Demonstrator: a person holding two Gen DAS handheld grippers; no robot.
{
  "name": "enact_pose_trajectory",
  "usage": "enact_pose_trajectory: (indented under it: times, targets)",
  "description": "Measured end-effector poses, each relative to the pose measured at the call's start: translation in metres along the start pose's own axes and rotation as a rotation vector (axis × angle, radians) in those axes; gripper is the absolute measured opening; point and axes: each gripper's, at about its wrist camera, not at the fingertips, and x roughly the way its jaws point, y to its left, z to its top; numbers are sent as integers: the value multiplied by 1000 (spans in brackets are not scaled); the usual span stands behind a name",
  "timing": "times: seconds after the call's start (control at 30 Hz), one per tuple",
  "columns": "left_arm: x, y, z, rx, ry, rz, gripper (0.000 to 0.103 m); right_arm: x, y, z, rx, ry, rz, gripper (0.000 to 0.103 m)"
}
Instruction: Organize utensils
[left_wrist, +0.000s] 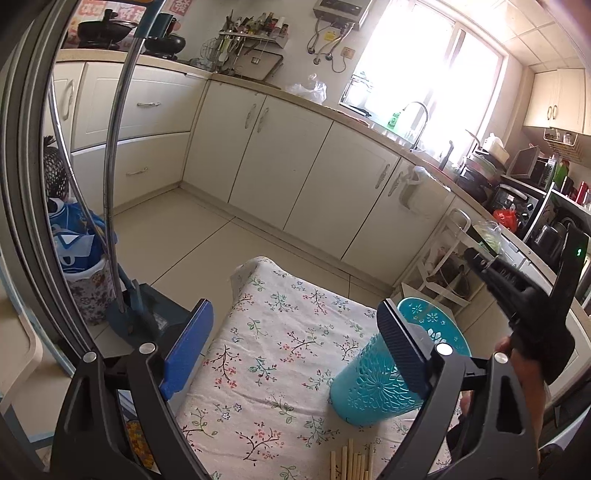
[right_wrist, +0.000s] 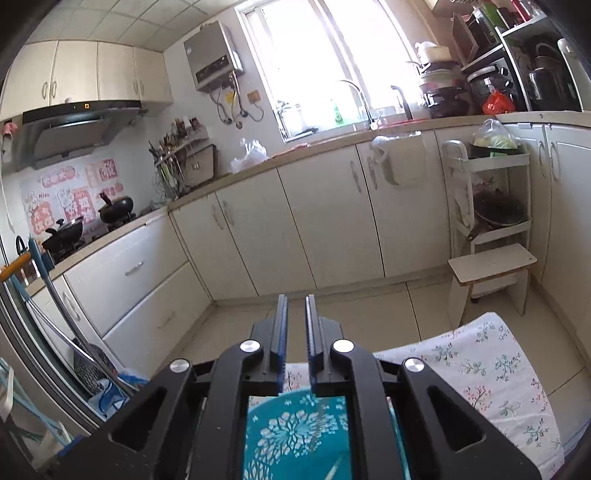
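Note:
A teal perforated utensil holder (left_wrist: 384, 376) stands on the floral tablecloth (left_wrist: 280, 354), behind my left gripper's right finger. Several wooden chopsticks (left_wrist: 351, 461) lie on the cloth at the bottom edge. My left gripper (left_wrist: 295, 332) is wide open and empty above the table. My right gripper (right_wrist: 295, 325) has its fingers nearly together with a narrow gap and nothing between them; it hovers right over the holder's open top (right_wrist: 295, 432). A thin pale stick shows inside the holder (right_wrist: 336, 470). The right gripper's black body also shows in the left wrist view (left_wrist: 524, 295).
Cream kitchen cabinets (left_wrist: 295, 166) run along the far wall. A white tiered cart (right_wrist: 491, 206) and a small wooden stool (right_wrist: 491, 273) stand right of the table. A flowered bin with blue bags (left_wrist: 81, 266) and a dustpan (left_wrist: 140, 317) sit left of the table.

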Motion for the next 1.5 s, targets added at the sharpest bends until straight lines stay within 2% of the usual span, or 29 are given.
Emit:
enact_pose_trajectory:
  times: [0.1,0.23,0.3,0.37,0.43,0.5,0.53,0.63,0.83,1.0,1.03,1.17,1.3,1.5]
  targets:
    - [0,4,-1,-9,5,4,87,-15,3,-3,-23,16,19,15]
    - [-2,10,-1,-21,-2,29,88,-77,10,-4,-58,-50,57,25]
    - [-2,12,-2,-18,2,42,88,-111,8,-21,-63,-43,49,31]
    - [0,12,-4,-1,24,54,89,-128,1,-55,-75,50,24,31]
    - [2,10,-10,24,52,64,89,-128,-8,-102,-102,200,-19,30]
    - [3,7,-20,57,87,75,89,-116,-16,-149,-118,367,-46,18]
    - [2,6,-26,71,102,77,89,-110,-19,-166,-123,424,-58,16]
    - [0,4,-49,124,162,80,89,-93,-28,-200,-112,509,-82,13]
    - [4,6,-90,179,282,95,89,-64,-29,-201,-90,509,-108,13]
    - [10,-4,-108,241,328,95,89,-45,-29,-207,-146,539,-147,11]
    - [12,-9,-112,260,339,91,89,-45,-30,-207,-166,532,-157,8]
    - [25,-26,-129,333,397,77,89,-50,-38,-204,-202,549,-159,6]
    - [40,-42,-149,402,460,80,89,-59,-60,-200,-164,544,-168,6]
    - [54,-47,-159,433,490,114,89,-66,-69,-198,-139,539,-157,6]
